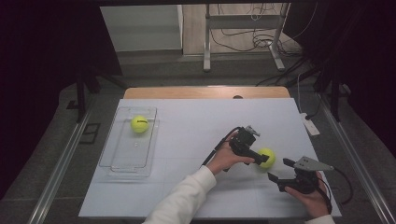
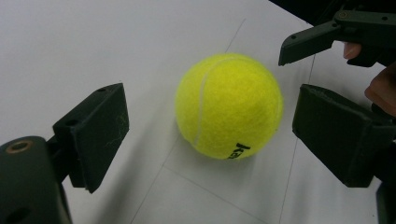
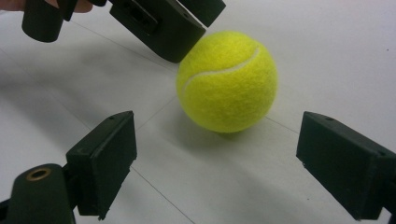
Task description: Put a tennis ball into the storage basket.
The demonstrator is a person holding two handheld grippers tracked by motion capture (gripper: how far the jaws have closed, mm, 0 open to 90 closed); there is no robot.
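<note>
Ball logo (image 2: 239,151) half hidden underneath, tray ball (image 1: 139,123) print too small

A lab-like recording space: black curtains (image 1: 42,56) hem in a white-covered worktop (image 1: 196,135), loose cables (image 1: 247,39) trail over the bare floor (around a metal stand (image 1: 208,42)), a power strip (image 1: 310,125) alongside.

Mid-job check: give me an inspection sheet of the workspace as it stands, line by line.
Surface: white tabletop, faint grid lines.
Job's things: tennis ball on the table between the open jaws of the left gripper, pads not touching; second tennis ball inside the clear tray.
Clutter: nothing seen.
Grippers: left gripper open around the ball; right gripper open, beside the ball.
Cables: black cable trails from the left gripper; loose cables on the floor.
Surroundings: metal frame, dark curtains.
</note>
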